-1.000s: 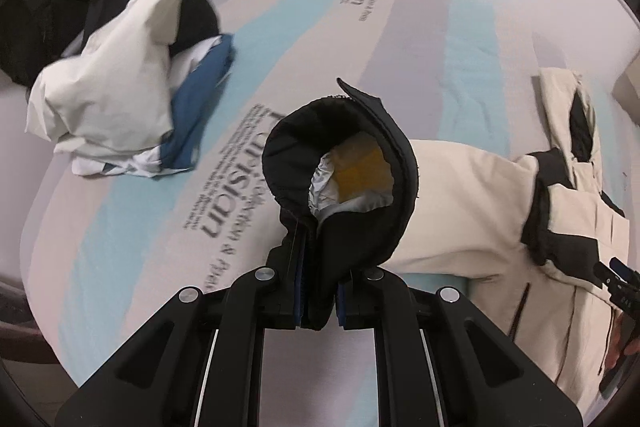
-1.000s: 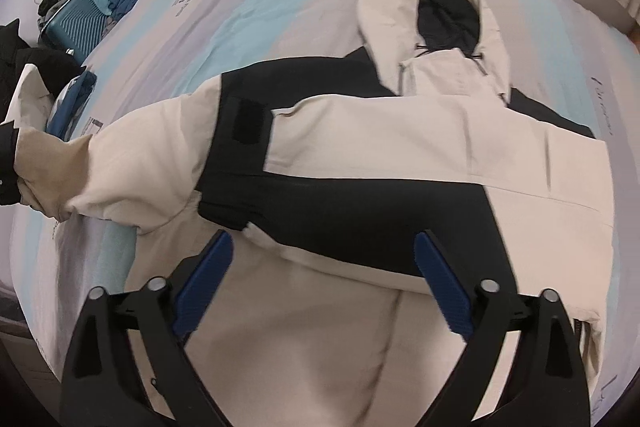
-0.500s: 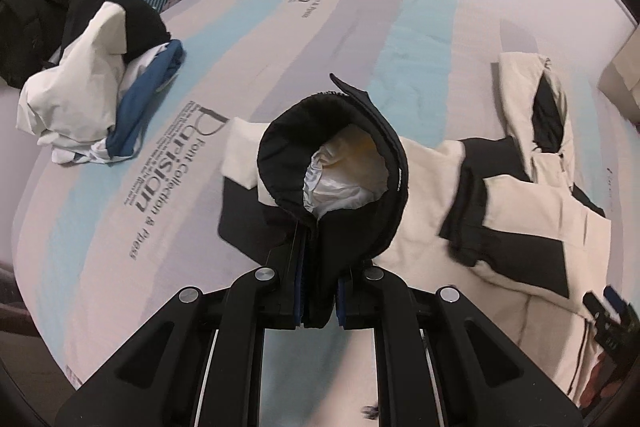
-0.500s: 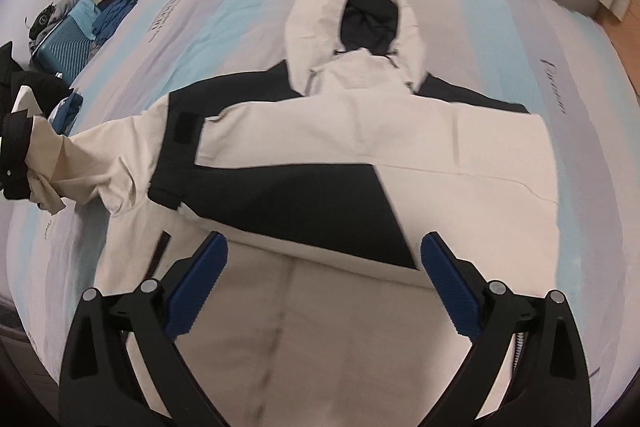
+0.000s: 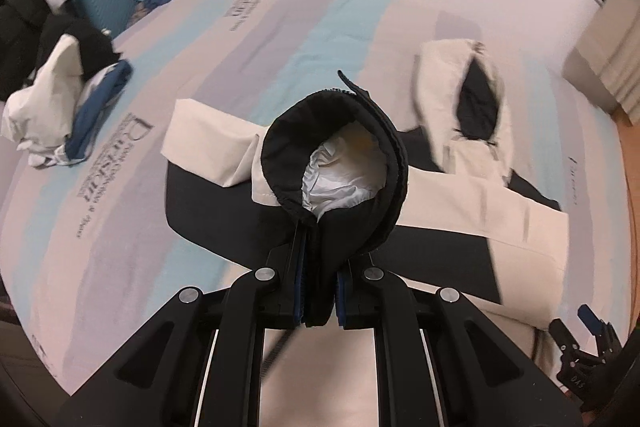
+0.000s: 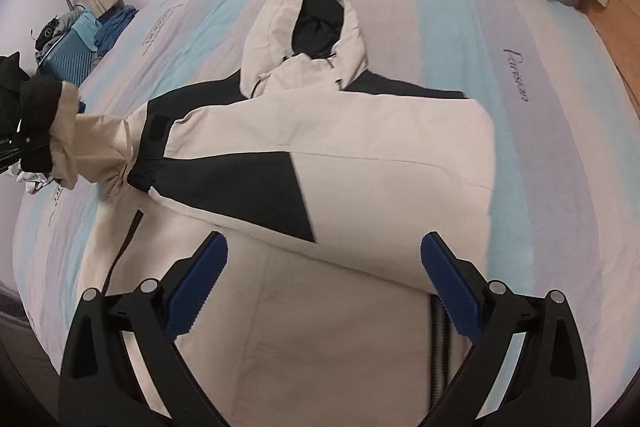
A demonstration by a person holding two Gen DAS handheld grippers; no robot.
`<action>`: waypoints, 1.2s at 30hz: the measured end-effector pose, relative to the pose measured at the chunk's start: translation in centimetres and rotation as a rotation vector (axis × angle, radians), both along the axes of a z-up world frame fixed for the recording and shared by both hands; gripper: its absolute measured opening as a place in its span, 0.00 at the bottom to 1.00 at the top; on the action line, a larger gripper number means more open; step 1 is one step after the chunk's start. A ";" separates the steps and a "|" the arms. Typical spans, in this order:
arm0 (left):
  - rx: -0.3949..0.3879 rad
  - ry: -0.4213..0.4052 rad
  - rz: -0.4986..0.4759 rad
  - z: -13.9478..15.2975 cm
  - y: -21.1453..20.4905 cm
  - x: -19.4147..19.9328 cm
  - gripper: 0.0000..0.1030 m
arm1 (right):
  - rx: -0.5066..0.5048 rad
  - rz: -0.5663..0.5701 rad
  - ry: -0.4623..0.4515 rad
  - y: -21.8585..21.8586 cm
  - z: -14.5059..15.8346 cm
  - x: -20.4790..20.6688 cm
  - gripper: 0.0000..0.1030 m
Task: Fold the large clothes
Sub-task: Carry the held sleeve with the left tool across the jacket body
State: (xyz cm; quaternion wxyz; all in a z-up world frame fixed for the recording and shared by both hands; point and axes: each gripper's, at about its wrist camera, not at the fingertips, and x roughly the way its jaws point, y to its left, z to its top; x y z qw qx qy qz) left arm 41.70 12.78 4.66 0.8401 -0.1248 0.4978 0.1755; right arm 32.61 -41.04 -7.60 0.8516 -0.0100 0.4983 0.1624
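The left tongs [image 5: 319,301] are closed on the black cuff [image 5: 336,163] of the jacket sleeve, which stands open in the centre of the left wrist frame. The right tongs [image 6: 322,291] are wide open with nothing between them, low in their frame above the jacket's lower part. The cream and black jacket [image 6: 340,143] lies spread on the striped bed [image 6: 560,131], its hood [image 6: 308,27] toward the top of the frame.
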 end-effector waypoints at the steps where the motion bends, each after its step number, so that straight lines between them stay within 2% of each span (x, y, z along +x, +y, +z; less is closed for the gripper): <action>1: -0.003 0.000 -0.009 -0.1 -1.4 0.4 0.10 | 0.002 -0.001 -0.002 -0.5 0.1 0.1 0.91; 8: -0.056 0.014 -0.085 -1.7 -11.2 3.8 0.10 | 0.005 -0.041 -0.014 -6.5 0.1 1.1 0.91; 12: -0.054 0.029 -0.144 -3.5 -17.4 6.3 0.10 | 0.003 -0.080 -0.009 -10.5 -0.2 1.5 0.91; 15: -0.055 0.045 -0.173 -4.7 -20.5 7.5 0.10 | -0.004 -0.111 -0.013 -13.3 -0.5 1.6 0.91; 19: -0.019 0.083 -0.222 -6.7 -25.4 8.9 0.10 | 0.004 -0.156 -0.005 -16.6 -1.2 1.6 0.91; 31: 0.041 0.113 -0.346 -10.0 -35.1 10.2 0.10 | 0.011 -0.244 0.020 -23.3 -3.2 -0.5 0.91; 36: 0.089 0.126 -0.378 -11.8 -36.8 10.5 0.10 | 0.005 -0.265 0.035 -24.5 -4.2 -1.6 0.91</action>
